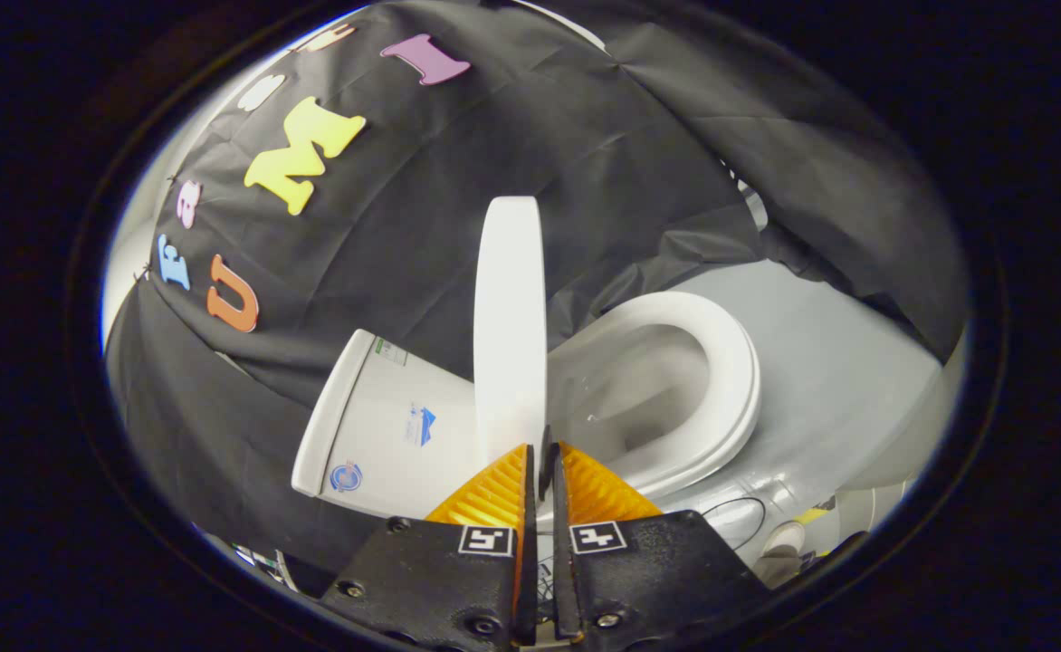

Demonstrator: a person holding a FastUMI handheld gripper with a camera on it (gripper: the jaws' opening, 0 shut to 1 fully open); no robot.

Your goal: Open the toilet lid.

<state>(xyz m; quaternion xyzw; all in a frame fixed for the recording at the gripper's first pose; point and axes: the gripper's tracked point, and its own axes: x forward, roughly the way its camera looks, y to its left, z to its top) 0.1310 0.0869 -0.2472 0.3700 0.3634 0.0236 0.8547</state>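
A: Where does the lid [510, 326] stand from the bowl [648, 398]?
B: Raised on edge just left of it, the tank [386, 426] further left.
A: And the tongs [541, 466]?
B: Nearly closed at the lid's near edge, before the bowl.

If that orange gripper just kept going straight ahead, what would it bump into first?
The gripper already sits at the raised toilet lid, its fingers nearly closed on the lid's near edge. Going straight on, it would push into that lid first; beyond it is the black cloth wall, though depth is hard to judge.
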